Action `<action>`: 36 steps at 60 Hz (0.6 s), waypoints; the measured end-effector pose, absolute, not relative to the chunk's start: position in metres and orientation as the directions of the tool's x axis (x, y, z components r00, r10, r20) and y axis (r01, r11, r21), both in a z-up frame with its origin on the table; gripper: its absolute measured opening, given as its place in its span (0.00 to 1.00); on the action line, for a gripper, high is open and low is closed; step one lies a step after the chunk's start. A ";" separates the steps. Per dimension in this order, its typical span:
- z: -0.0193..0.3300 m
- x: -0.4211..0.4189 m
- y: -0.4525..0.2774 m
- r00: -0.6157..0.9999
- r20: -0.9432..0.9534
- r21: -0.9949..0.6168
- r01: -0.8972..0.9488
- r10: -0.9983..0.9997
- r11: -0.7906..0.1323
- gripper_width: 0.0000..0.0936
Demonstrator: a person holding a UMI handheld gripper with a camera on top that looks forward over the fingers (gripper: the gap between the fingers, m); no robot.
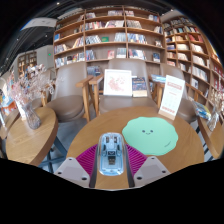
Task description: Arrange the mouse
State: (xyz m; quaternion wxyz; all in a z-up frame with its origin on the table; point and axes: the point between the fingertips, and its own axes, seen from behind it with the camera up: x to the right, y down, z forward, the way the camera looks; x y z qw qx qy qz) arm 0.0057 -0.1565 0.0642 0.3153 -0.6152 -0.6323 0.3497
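Sitting between the gripper's (111, 165) purple-padded fingers, near the round wooden desk's (85, 145) front edge, the small grey-and-blue translucent computer mouse (111, 151) looks clamped. To place it well, I would carry it low toward the pale green rounded mat (152, 133) just right.

A mouse (111, 153) sits between the tool's (111, 160) fingers beside a green mat (153, 132).

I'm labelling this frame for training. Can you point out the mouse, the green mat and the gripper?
mouse (111, 153), gripper view, middle of its top shell.
green mat (152, 134), gripper view, centre of its bare surface.
gripper (112, 166), gripper view, midway between the fingers.
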 end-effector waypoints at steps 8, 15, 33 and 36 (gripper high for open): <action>0.107 -0.042 -0.098 0.007 0.004 -0.862 0.507 1.000 0.000 0.47; 0.101 -0.096 -0.037 0.086 0.039 -0.861 0.509 0.996 -0.010 0.46; 0.034 -0.143 0.018 0.098 0.042 -0.814 0.580 0.994 -0.023 0.46; 0.021 -0.143 0.019 0.090 0.044 -0.801 0.598 0.995 -0.019 0.46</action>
